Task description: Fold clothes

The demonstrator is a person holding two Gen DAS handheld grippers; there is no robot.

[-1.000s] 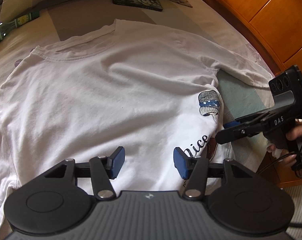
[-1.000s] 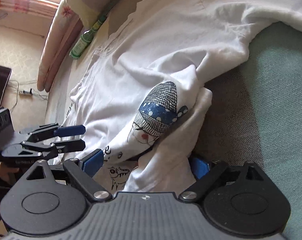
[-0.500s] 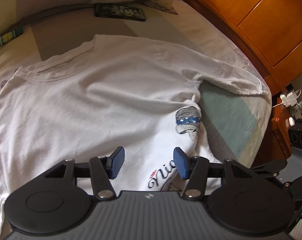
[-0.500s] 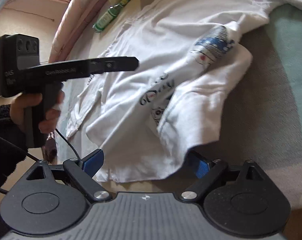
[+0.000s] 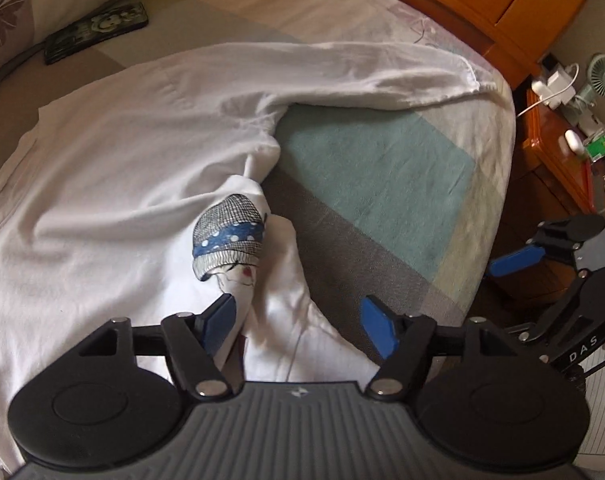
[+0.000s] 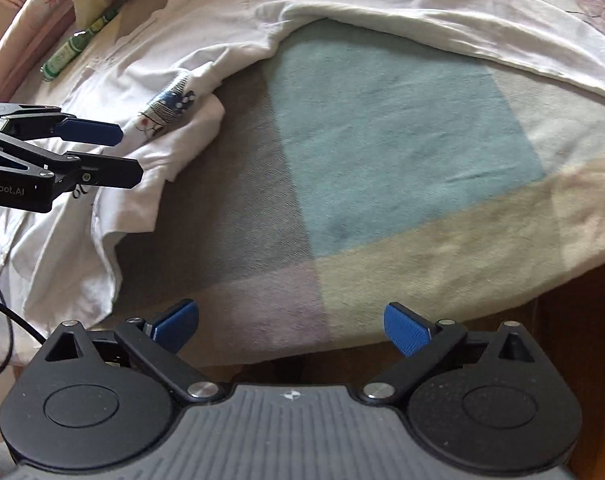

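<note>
The white shirt [image 5: 114, 168] is lying on the bed [image 5: 382, 184], its side folded over. The left gripper [image 5: 298, 320] is opening above the shirt's edge, pinching nothing. The right gripper [image 6: 292, 328] is opening wide over the bare bed.

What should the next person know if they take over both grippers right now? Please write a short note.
Left gripper: jaws opening, above the folded-over side edge of the white T-shirt; cloth lies under the gap, nothing pinched.
Right gripper: jaws opening, nothing between them, over the bare patchwork bedspread near the bed's edge.
T-shirt: spread on the bed, one side flipped over so the printed hat design shows; the long sleeve lies stretched out across the bed.
Done: only that partial side flip, still rumpled.
Left: probably straighten that fold, fold the sleeve in, then fold the body.
</note>
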